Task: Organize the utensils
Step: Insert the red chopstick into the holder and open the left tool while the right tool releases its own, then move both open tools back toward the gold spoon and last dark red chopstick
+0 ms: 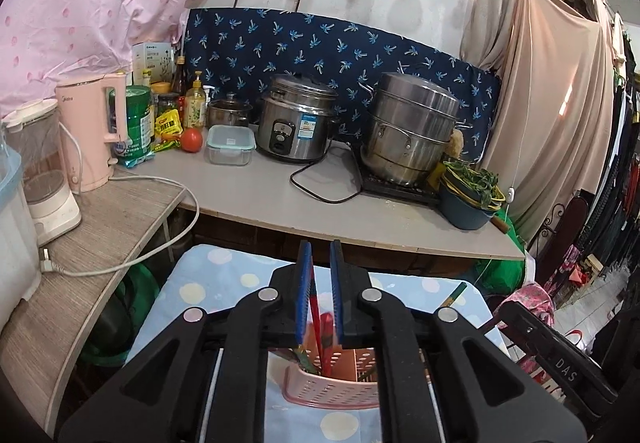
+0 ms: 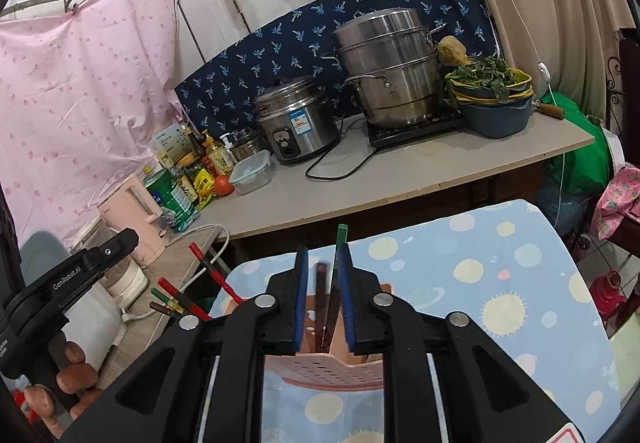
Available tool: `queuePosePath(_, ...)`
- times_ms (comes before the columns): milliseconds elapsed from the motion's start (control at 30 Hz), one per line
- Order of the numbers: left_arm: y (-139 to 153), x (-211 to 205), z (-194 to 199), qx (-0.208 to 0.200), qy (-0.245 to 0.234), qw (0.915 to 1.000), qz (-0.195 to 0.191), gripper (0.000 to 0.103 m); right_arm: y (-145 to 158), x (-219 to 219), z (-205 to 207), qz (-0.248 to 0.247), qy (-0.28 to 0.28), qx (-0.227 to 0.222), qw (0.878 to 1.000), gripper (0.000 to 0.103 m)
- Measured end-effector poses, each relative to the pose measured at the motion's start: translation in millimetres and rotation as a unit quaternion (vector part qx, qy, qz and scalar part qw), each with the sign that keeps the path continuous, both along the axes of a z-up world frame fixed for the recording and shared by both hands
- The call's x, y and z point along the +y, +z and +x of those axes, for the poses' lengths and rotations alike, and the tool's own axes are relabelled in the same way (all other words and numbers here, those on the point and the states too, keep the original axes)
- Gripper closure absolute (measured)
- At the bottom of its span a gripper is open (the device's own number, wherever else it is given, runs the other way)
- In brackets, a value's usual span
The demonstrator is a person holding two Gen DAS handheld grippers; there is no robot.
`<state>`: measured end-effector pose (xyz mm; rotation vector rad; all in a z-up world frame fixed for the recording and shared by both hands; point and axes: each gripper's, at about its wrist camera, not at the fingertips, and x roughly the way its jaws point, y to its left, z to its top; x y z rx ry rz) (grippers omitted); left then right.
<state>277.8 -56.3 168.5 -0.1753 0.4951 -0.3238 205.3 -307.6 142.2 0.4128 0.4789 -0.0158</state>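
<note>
The pink holder (image 1: 332,383) sits on the spotted cloth (image 2: 500,275), chopsticks (image 1: 325,339) standing in it. Both grippers, left (image 1: 320,283) and right (image 2: 323,283), hang above, jaws slightly parted; whether pads touch sticks I can't tell. Best release gently, letting sticks drop upright inside.

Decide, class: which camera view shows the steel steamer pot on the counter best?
The right wrist view: the steamer pot sits nearer the picture's middle, with its stacked tiers, lid and side handles all clear. The left wrist view also shows the whole pot, but further to the right and more bent by the lens.
</note>
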Motion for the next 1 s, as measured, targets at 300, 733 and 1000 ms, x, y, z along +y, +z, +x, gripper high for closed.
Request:
queuePosePath(300, -0.9, 12.4, -21.3, 0.002, 0.009, 1.0000, -0.001, 0.071, 6.2, 5.8, -19.8, -0.004, 0.003, -0.006, 1.000, 0.076)
queuePosePath(733, -24.7, 24.9, -65.5, 0.043, 0.018, 0.9984, 0.032, 0.063, -10.3, 31.5, -67.9, -0.013, 0.030, 0.013, 0.999, 0.076)
queuePosePath(1000, -55.2, 23.8, -93.6, 0.077, 0.020, 0.9946, 0.066, 0.063, -33.2, 50.9, -97.9, -0.023, 0.045, 0.037, 0.998, 0.076)
